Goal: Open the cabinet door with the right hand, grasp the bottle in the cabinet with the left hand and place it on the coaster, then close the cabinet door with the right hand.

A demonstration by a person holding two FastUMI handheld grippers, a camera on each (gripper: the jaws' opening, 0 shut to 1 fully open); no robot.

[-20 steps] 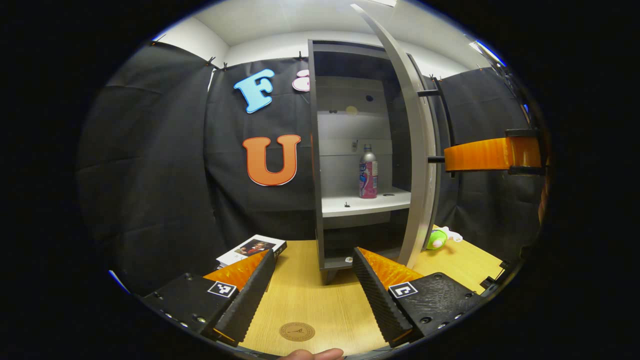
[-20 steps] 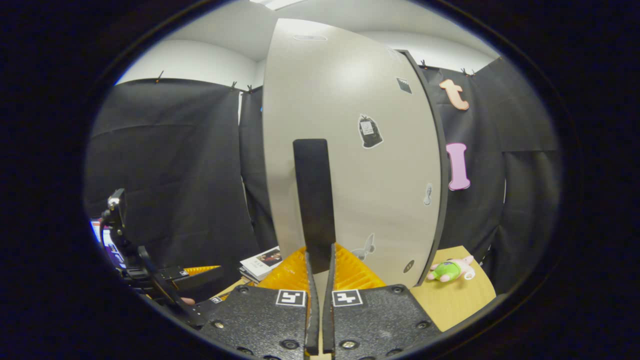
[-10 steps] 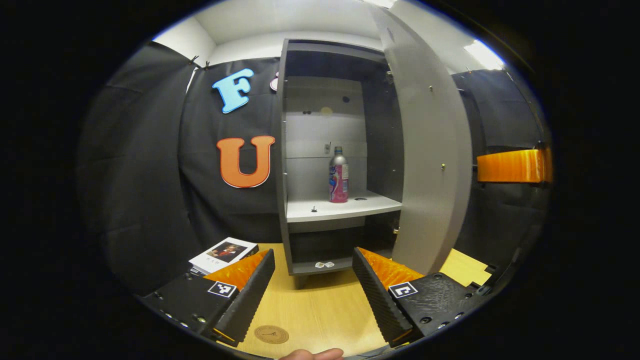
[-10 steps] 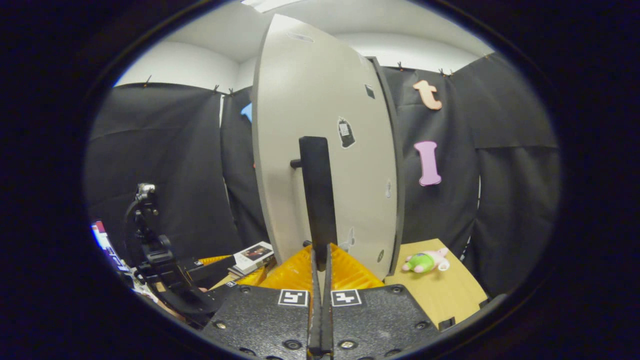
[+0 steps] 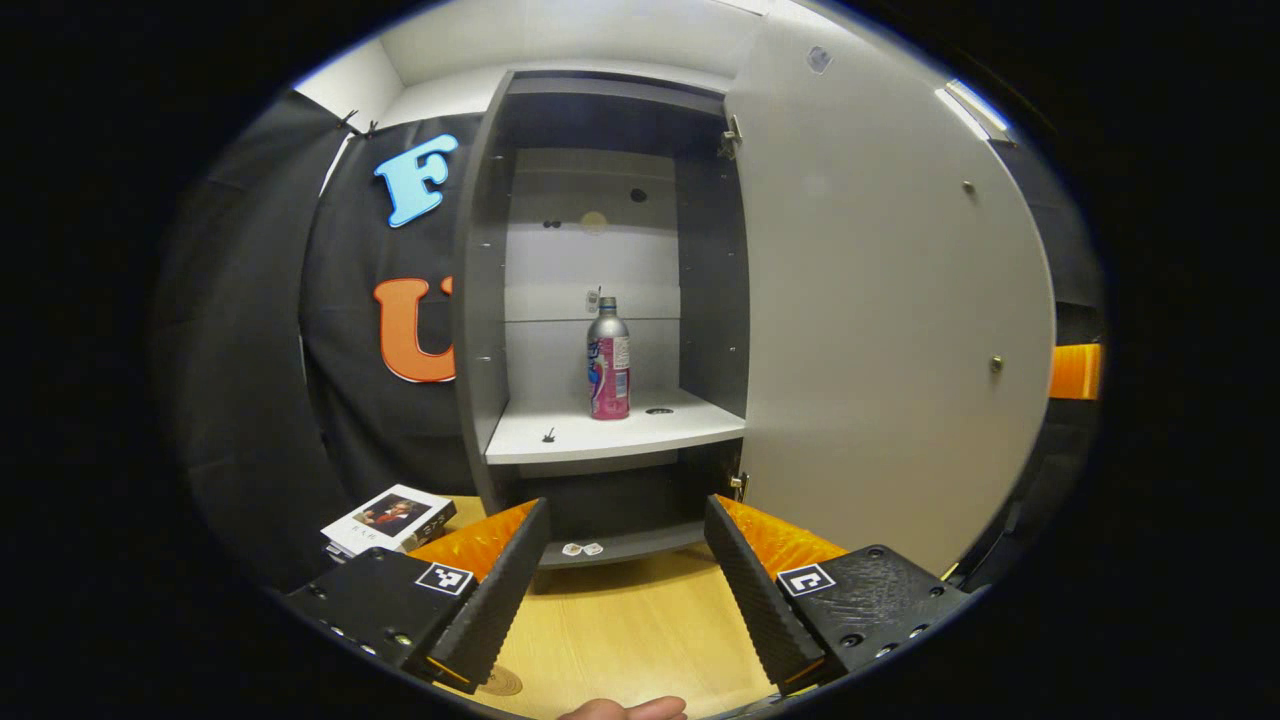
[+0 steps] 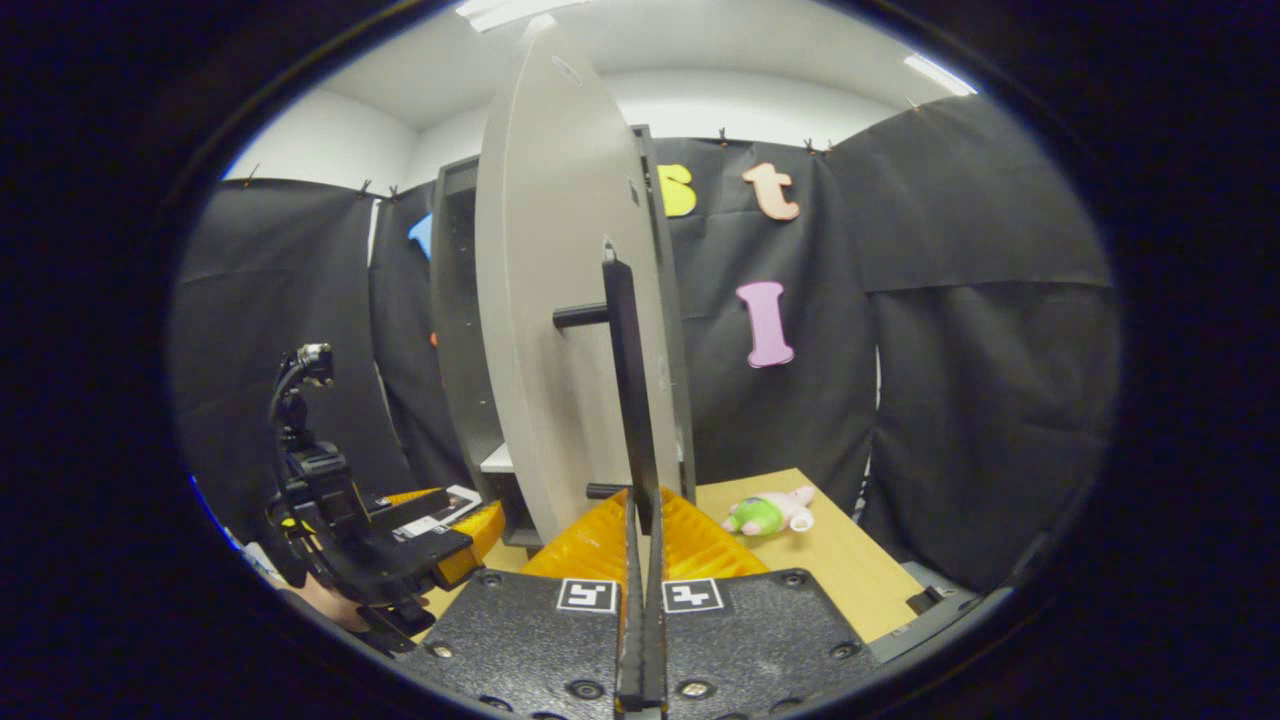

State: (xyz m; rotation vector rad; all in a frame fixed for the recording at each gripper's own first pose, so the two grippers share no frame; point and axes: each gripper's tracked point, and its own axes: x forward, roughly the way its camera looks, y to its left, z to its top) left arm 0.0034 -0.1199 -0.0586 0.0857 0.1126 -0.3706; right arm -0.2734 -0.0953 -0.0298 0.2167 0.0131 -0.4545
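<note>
We see the cabinet (image 5: 480, 300) at frame centre in the left gripper view, bottle (image 5: 608, 358) upright on its middle shelf (image 5: 610, 435), open door (image 5: 880, 320) right of it, book (image 5: 388, 518) on the table (image 5: 630, 640) lower left, coaster (image 5: 503, 682) at bottom edge.

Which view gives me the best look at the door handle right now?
The right gripper view: the door handle runs up the middle, edge-on, with the right gripper shut on its lower end. The left gripper view faces the cabinet door's inner side.
</note>
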